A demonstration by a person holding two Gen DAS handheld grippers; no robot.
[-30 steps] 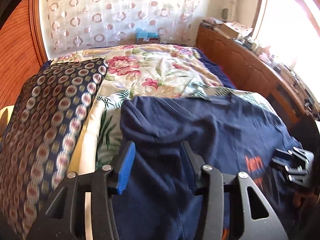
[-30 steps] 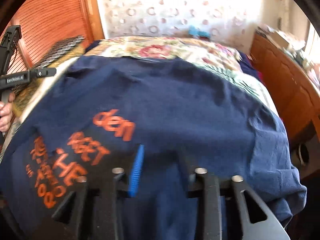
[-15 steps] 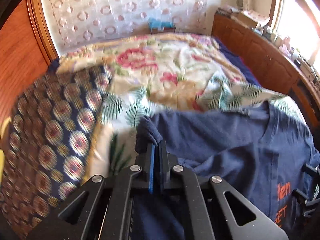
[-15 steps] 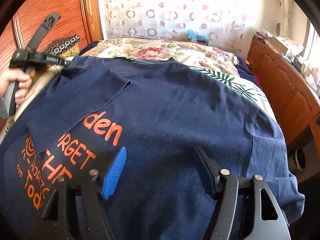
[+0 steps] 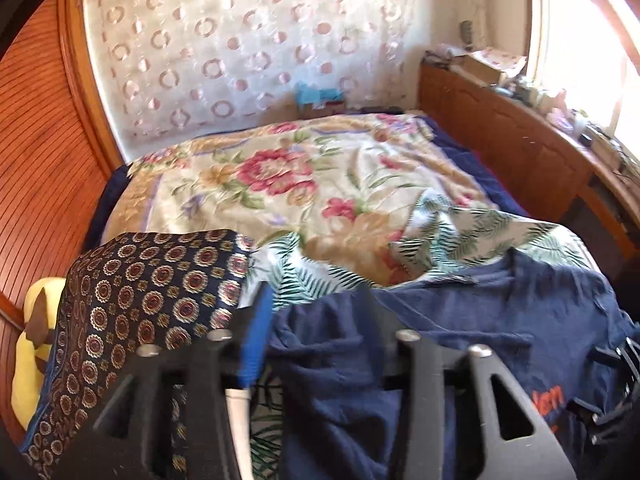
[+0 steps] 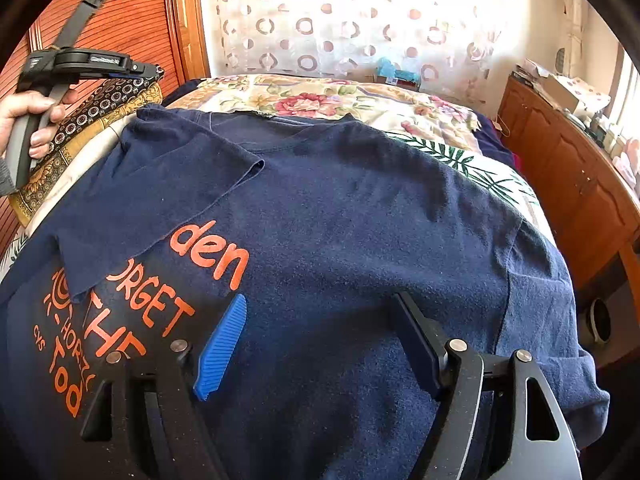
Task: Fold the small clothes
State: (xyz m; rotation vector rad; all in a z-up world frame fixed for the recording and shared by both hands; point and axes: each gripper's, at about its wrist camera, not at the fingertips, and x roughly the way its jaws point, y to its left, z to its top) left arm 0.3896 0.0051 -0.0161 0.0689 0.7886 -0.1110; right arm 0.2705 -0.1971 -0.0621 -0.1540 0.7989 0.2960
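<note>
A navy T-shirt [image 6: 360, 216] with orange lettering lies spread on the bed, its left sleeve folded inward over the chest. It also shows in the left wrist view [image 5: 500, 320]. My left gripper [image 5: 316, 300] is open and empty, raised above the shirt's left edge; in the right wrist view [image 6: 80, 60] it is held up at the far left, clear of the cloth. My right gripper [image 6: 320, 300] is open and empty, just above the shirt's lower middle, right of the print.
A floral bedspread [image 5: 312, 176] covers the bed. A dark patterned pillow [image 5: 140, 292] lies at the left, beside a yellow soft toy [image 5: 32, 344]. A wooden cabinet [image 6: 572, 184] with clutter runs along the right. A curtain [image 5: 248, 40] hangs behind.
My left gripper had shut on the shirt's left sleeve and carried it inward; it has now opened, let go and lifted away. My right gripper stays open over the shirt.
</note>
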